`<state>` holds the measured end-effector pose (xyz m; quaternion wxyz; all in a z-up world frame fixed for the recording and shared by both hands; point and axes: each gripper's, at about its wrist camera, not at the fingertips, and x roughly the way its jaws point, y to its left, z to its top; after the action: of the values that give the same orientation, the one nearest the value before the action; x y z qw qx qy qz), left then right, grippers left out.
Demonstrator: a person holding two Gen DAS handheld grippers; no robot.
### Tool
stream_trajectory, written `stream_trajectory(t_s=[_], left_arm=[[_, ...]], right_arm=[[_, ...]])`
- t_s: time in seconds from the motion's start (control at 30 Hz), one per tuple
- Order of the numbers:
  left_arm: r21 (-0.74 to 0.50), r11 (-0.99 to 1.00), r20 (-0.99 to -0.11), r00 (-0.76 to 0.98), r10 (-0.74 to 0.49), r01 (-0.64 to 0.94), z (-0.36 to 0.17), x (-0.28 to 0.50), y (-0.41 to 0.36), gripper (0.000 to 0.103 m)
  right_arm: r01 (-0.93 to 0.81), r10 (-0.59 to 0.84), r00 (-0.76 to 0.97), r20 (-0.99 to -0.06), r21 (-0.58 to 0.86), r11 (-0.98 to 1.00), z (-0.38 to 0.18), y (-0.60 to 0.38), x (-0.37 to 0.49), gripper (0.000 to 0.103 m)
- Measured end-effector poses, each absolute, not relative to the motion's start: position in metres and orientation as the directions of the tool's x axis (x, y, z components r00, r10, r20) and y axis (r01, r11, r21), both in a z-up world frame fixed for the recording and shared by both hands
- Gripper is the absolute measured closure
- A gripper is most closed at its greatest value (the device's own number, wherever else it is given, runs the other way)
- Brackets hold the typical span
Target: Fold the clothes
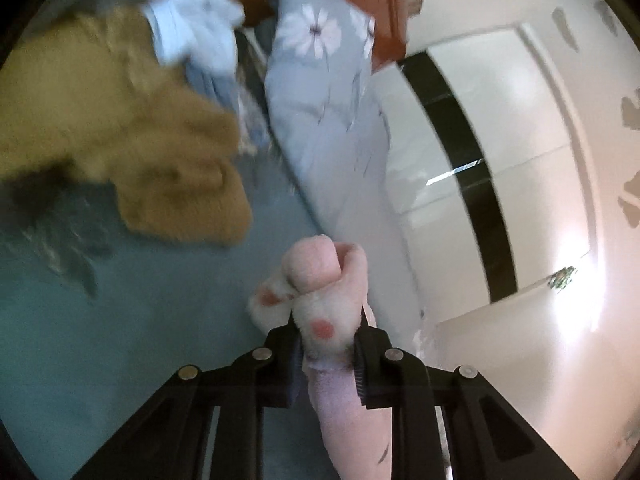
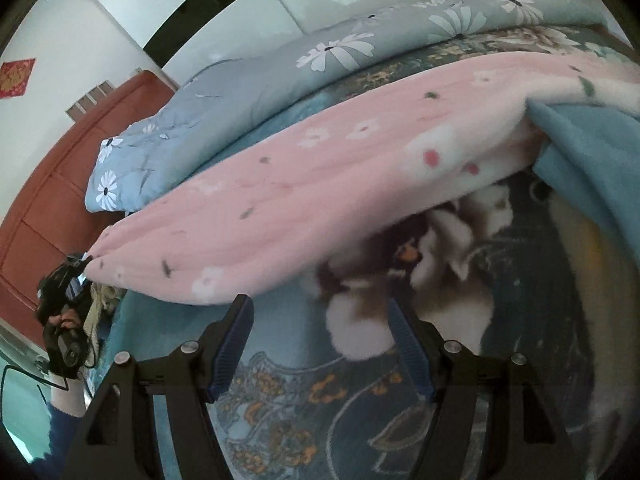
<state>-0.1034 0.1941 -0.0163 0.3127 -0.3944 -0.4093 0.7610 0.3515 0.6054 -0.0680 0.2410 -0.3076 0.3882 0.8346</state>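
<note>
Over the teal bedspread [image 2: 280, 420], left claw [image 1: 328, 344] pinches the pink garment's [image 2: 320, 184] corner; right claw [image 2: 320, 344] gapes just beneath its edge.

Soft daylight, glare on the glossy wardrobe [image 1: 500, 128], motion blur, and fisheye-bent edges.

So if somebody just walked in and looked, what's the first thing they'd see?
Probably the big pink fleece garment with little flowers, stretched in the air across the flowery bedspread. The left gripper pinches one bunched end of it, while the right gripper hangs open over the bed. Next, the daisy-print grey quilt along the far side by the white wardrobe.
</note>
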Motion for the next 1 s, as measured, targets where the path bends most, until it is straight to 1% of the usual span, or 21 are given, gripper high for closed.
stream_trajectory(t_s=[0.1,0.2,0.33,0.5,0.53,0.6,0.67,0.77,0.9,1.0], left_arm=[[-0.847,-0.503,-0.324,-0.581,0.747,-0.174,-0.002,-0.091,0.14,0.081],[-0.812,-0.561,-0.333,-0.662,0.671,-0.161,0.002,-0.082,0.089,0.081],[-0.785,-0.611,-0.386,-0.692,0.611,-0.101,-0.015,-0.068,0.036,0.081],[-0.764,-0.645,-0.478,-0.651,0.59,-0.024,-0.055,-0.07,0.024,0.078],[-0.761,-0.648,-0.493,-0.641,0.588,-0.009,-0.061,-0.07,0.022,0.074],[-0.761,-0.649,-0.51,-0.624,0.592,0.006,-0.069,-0.07,0.019,0.073],[-0.744,-0.668,-0.534,-0.607,0.589,0.007,-0.075,-0.069,0.017,0.068],[-0.709,-0.705,-0.581,-0.583,0.568,0.02,-0.078,-0.062,0.01,0.064],[-0.654,-0.754,-0.627,-0.597,0.5,0.056,-0.075,-0.052,0.0,0.063],[-0.608,-0.791,-0.639,-0.635,0.434,0.07,-0.061,-0.04,-0.006,0.062]], right_arm=[[-0.63,0.152,-0.701,-0.696,0.505,-0.59,-0.068,0.599,0.351,0.032],[-0.612,0.138,-0.707,-0.693,0.504,-0.609,-0.069,0.593,0.349,0.032],[-0.599,0.121,-0.713,-0.69,0.511,-0.616,-0.073,0.591,0.346,0.032],[-0.59,0.126,-0.739,-0.662,0.546,-0.595,-0.072,0.593,0.351,0.032],[-0.593,0.139,-0.739,-0.659,0.539,-0.598,-0.068,0.593,0.353,0.032],[-0.592,0.162,-0.741,-0.651,0.52,-0.616,-0.056,0.597,0.359,0.032],[-0.593,0.196,-0.745,-0.637,0.499,-0.633,-0.04,0.604,0.368,0.032],[-0.633,0.31,-0.735,-0.603,0.446,-0.633,-0.011,0.626,0.389,0.032],[-0.738,0.455,-0.667,-0.59,0.44,-0.511,0.005,0.673,0.423,0.032],[-0.786,0.47,-0.618,-0.63,0.504,-0.357,-0.007,0.72,0.446,0.032]])
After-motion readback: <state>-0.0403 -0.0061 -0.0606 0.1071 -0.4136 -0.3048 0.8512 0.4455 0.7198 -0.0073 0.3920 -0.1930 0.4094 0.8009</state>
